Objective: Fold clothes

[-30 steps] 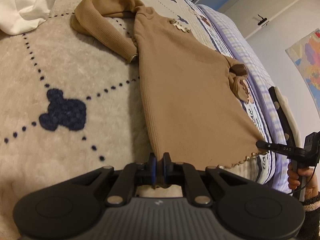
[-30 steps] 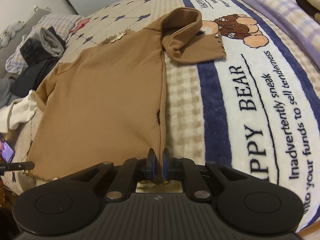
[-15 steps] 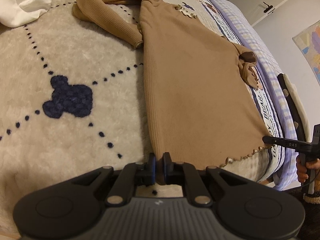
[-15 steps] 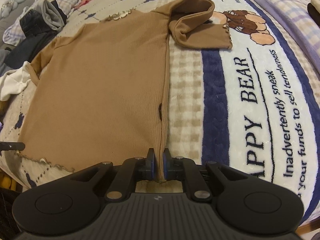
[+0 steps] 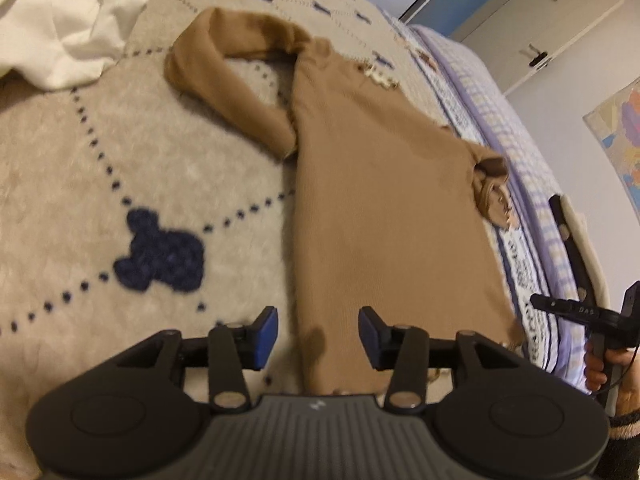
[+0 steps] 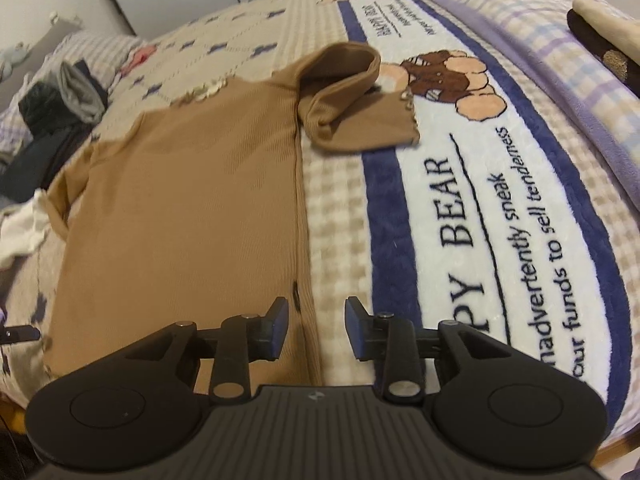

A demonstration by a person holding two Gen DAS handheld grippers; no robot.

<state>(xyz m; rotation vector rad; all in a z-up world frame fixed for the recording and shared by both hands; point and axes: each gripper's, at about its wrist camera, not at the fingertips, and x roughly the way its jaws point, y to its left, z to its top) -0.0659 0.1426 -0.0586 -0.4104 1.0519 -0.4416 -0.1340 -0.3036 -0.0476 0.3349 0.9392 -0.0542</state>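
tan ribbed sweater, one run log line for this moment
tan ribbed sweater: flat on bed | left hand-held gripper: opening, hem between | right hand-held gripper: opening

Sweater [image 5: 384,216] flat on bed [image 5: 80,184]; cloth [image 5: 60,48] beyond left sleeve.

We're in a home bedroom: bed with fleecy beige blanket [image 5: 80,168] dotted in navy, white "HAPPY BEAR" cartoon panel [image 6: 500,208], lilac checked sheet [image 6: 560,52], heap of dark clothes [image 6: 44,128], white cupboard door [image 5: 552,16].
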